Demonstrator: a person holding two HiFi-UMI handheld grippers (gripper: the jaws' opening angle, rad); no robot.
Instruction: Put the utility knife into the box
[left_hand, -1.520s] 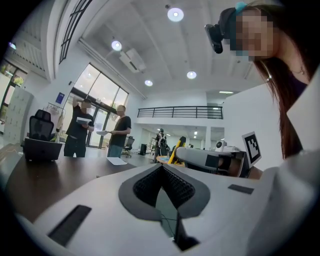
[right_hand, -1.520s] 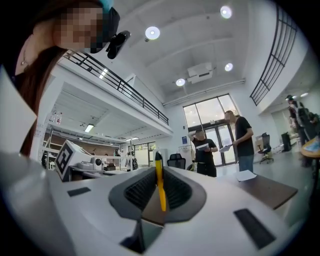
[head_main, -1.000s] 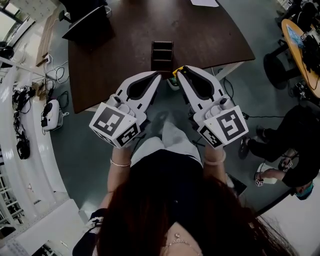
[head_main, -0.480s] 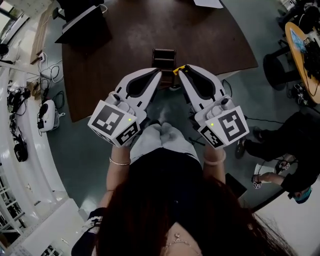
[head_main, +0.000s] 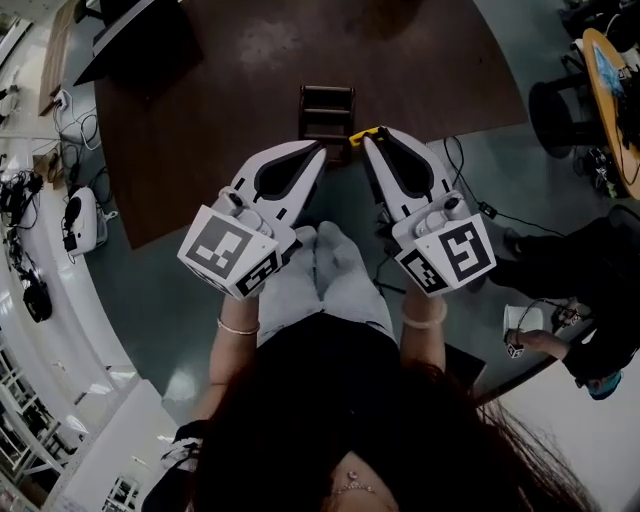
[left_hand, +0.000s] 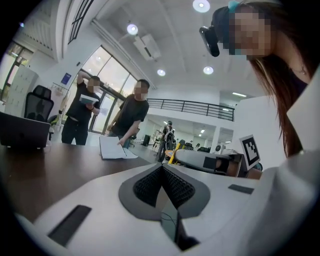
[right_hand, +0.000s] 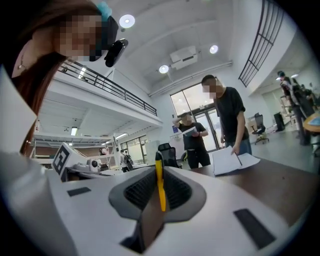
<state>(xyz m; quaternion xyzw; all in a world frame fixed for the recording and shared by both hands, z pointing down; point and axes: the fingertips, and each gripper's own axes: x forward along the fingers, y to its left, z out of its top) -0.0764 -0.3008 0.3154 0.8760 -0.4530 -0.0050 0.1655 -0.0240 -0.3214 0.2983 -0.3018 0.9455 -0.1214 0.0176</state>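
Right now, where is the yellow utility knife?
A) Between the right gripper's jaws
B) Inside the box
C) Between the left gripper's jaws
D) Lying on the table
A: the right gripper view shows the utility knife clamped between the jaws of the right gripper, while the left gripper is closed on nothing.
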